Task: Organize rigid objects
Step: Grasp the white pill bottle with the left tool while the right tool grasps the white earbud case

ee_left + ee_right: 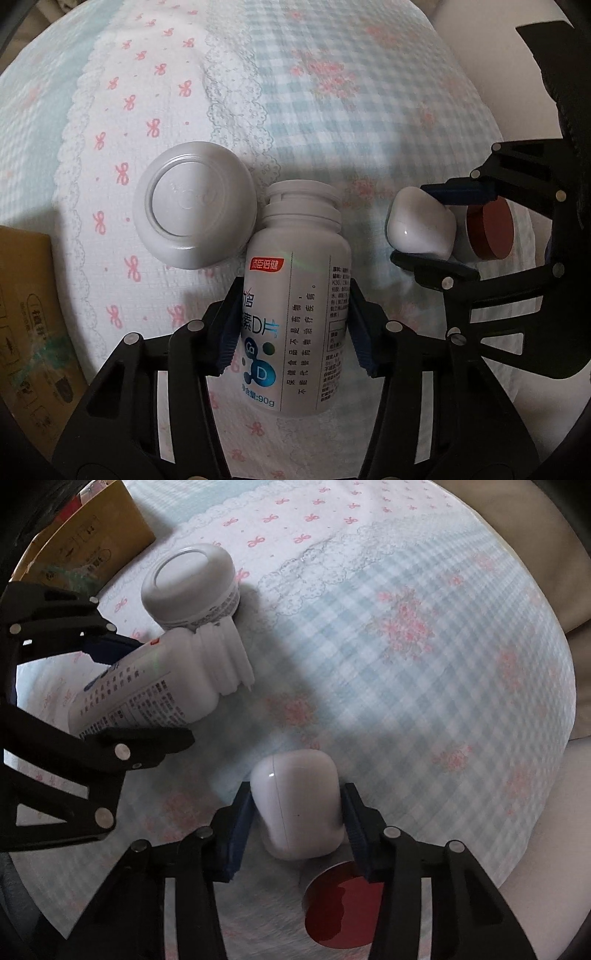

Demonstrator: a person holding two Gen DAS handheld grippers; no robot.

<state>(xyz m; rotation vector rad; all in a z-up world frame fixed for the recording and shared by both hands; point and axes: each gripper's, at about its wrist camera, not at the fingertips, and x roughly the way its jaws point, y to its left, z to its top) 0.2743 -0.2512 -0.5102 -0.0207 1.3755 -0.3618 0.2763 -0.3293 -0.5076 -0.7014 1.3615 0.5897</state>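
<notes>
Left claw point(291, 325) clamps the bottle point(299, 295); right claw point(295, 819) seemingly clamps the white case point(299, 801).

Two black two-finger grippers are in view, the left gripper point(293, 325) and the right gripper point(295, 814). One white supplement bottle point(299, 314) with printed Chinese labelling lies on its side. One white round jar point(194, 205) sits just beside the bottle's neck. One glossy white earbud case point(299, 805) is present. One round container with a red face point(341, 904) lies close to the case. One brown cardboard box point(26, 314) shows at the frame edge. One patterned bedspread point(295, 92), with pink bows and pale blue checks, lies under everything.
</notes>
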